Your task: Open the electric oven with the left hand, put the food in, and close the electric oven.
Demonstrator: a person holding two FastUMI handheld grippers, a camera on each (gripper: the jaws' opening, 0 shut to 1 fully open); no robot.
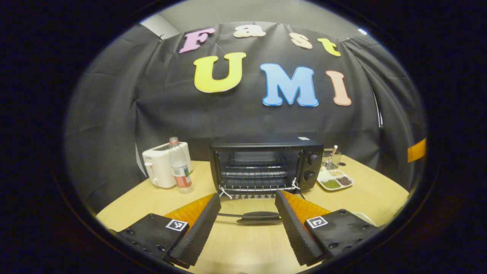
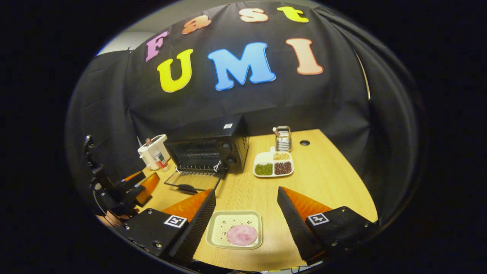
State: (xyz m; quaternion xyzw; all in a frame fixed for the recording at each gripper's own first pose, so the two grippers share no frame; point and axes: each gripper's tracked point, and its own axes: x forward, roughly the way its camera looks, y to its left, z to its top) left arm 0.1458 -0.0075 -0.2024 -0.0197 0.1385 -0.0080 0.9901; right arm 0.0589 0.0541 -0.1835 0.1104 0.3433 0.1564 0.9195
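Note:
The black electric oven (image 1: 266,165) stands at the back of the wooden table with its door (image 1: 251,217) folded down flat; the wire rack inside shows. In the left gripper view my left gripper (image 1: 247,224) is open, its fingers apart on either side of the door's handle (image 1: 260,216), not pressing it. The right gripper view shows the oven (image 2: 207,150) at left with its glass door (image 2: 192,182) lowered. My right gripper (image 2: 243,217) is open above a small square tray (image 2: 217,234) holding a round pink food slice (image 2: 242,234). The left gripper (image 2: 133,188) appears at far left.
A white toaster (image 1: 161,167) and a plastic bottle (image 1: 179,165) stand left of the oven. Right of it are a divided dish of beans (image 1: 335,182) and a wire holder (image 1: 331,160). The same dish (image 2: 273,164) and holder (image 2: 283,139) lie beyond the tray.

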